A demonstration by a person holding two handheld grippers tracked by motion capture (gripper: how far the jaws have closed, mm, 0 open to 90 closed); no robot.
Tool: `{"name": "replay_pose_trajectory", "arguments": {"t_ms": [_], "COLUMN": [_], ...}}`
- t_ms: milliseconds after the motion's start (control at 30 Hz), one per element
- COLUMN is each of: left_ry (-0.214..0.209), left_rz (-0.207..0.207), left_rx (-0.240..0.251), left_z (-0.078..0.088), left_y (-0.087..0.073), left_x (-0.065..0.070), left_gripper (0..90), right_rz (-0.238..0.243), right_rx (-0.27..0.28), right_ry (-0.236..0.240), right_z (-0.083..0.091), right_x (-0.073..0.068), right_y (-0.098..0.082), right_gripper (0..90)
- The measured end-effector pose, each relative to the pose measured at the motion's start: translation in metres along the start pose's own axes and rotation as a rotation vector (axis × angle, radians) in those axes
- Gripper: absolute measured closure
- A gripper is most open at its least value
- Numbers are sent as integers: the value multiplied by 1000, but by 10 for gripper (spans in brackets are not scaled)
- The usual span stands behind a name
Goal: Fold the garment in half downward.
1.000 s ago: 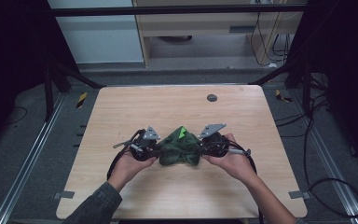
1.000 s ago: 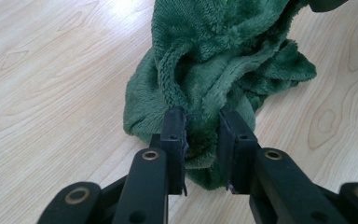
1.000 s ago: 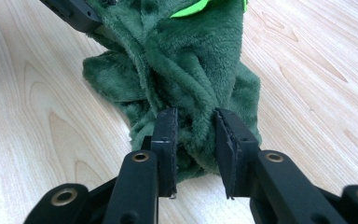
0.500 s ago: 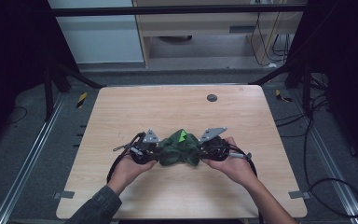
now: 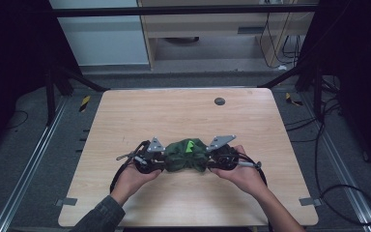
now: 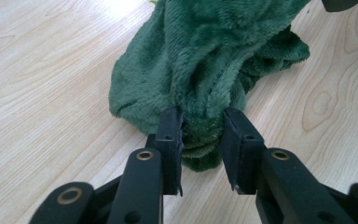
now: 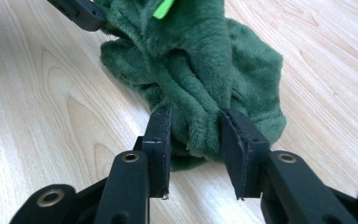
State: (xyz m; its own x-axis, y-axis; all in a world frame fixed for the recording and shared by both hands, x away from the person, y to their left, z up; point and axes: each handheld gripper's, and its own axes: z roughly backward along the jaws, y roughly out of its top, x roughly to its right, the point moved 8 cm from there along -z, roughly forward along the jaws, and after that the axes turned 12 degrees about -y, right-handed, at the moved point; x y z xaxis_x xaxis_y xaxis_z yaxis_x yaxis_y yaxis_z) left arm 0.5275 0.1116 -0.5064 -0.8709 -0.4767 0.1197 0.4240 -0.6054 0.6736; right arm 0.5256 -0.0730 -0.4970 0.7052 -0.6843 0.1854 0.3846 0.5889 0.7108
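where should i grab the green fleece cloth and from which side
Take the green fleece cloth at its bunched ends, one gripper from each side: a thick fold already sits between the left gripper and right gripper jaws, which have just been opening.

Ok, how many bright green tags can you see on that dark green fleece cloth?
1. The bright green tag sits on top of the bunched fleece cloth, midway between the two grippers. Others may be hidden inside the folds.

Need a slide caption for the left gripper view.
Left gripper fingers straddling a bunched green cloth on the wooden table.
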Motion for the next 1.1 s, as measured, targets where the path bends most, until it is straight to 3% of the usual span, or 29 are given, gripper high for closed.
{"name": "replay_pose_trajectory", "arguments": {"t_ms": [1100], "left_ry": [19], "left_rz": [5], "left_rx": [-1], "left_z": [0], "left_y": [-17], "left_x": [-2], "left_gripper": [654], "right_rz": [-1], "right_rx": [-24], "right_ry": [23], "right_z": [-3], "right_x": [-13], "right_y": [-16], "right_gripper": [569]}}
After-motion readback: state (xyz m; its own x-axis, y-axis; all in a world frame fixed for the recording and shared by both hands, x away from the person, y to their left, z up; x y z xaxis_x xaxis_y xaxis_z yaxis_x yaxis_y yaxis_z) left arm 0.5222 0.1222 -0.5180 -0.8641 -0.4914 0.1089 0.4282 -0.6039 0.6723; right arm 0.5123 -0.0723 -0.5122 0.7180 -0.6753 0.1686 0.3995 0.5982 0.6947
